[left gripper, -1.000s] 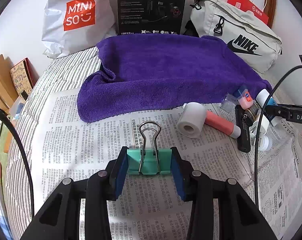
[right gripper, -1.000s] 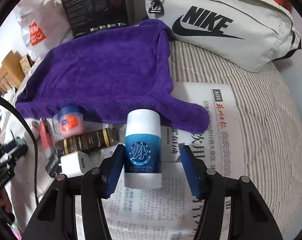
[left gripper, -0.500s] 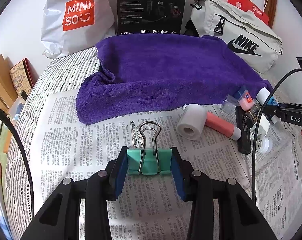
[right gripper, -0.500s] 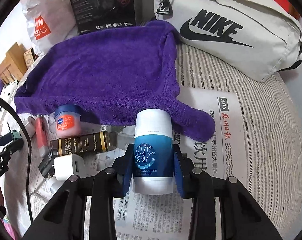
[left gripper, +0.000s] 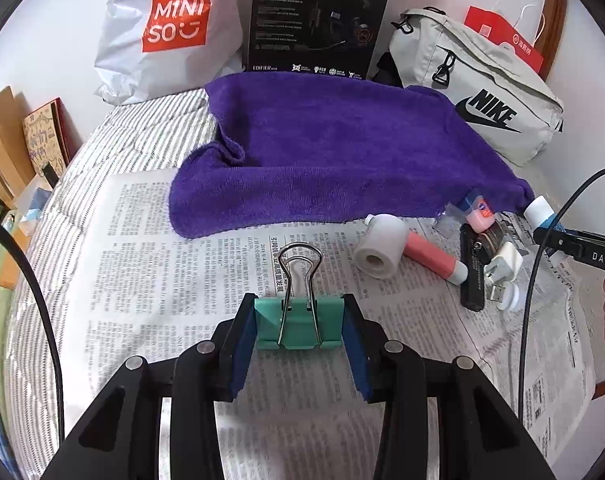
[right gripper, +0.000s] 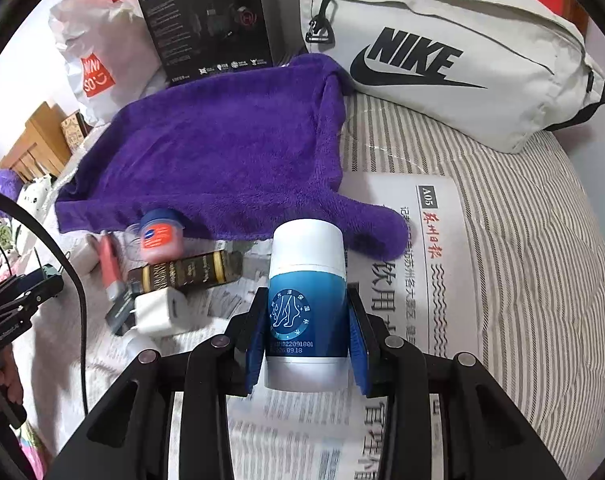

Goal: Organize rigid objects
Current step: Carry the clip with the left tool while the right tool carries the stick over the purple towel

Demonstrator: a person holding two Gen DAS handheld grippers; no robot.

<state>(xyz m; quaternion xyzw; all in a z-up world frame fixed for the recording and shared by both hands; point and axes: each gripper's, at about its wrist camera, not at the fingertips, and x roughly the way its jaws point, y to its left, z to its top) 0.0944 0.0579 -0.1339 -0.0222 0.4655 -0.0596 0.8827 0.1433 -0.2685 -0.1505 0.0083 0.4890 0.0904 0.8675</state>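
My left gripper (left gripper: 299,330) is shut on a green binder clip (left gripper: 298,326) with its wire handles pointing forward, above the newspaper (left gripper: 174,264). My right gripper (right gripper: 307,332) is shut on a blue and white stick tube (right gripper: 307,300), held upright near the purple towel (right gripper: 222,160). The towel also shows in the left wrist view (left gripper: 334,148). Loose items lie by the towel's edge: a white tape roll (left gripper: 378,245), a pink tube (left gripper: 434,258), a small pink jar (right gripper: 158,236), a dark brown tube (right gripper: 186,272) and a white charger (right gripper: 160,312).
A Nike bag (right gripper: 442,52), a black headset box (left gripper: 314,20) and a Miniso bag (left gripper: 166,28) stand along the back wall. The striped bed cover (right gripper: 534,248) lies under the newspaper. A cable (left gripper: 542,248) hangs from the right gripper.
My right gripper has shut on the blue stick tube and lifted it slightly. The left gripper has kept hold of the clip and barely moved.
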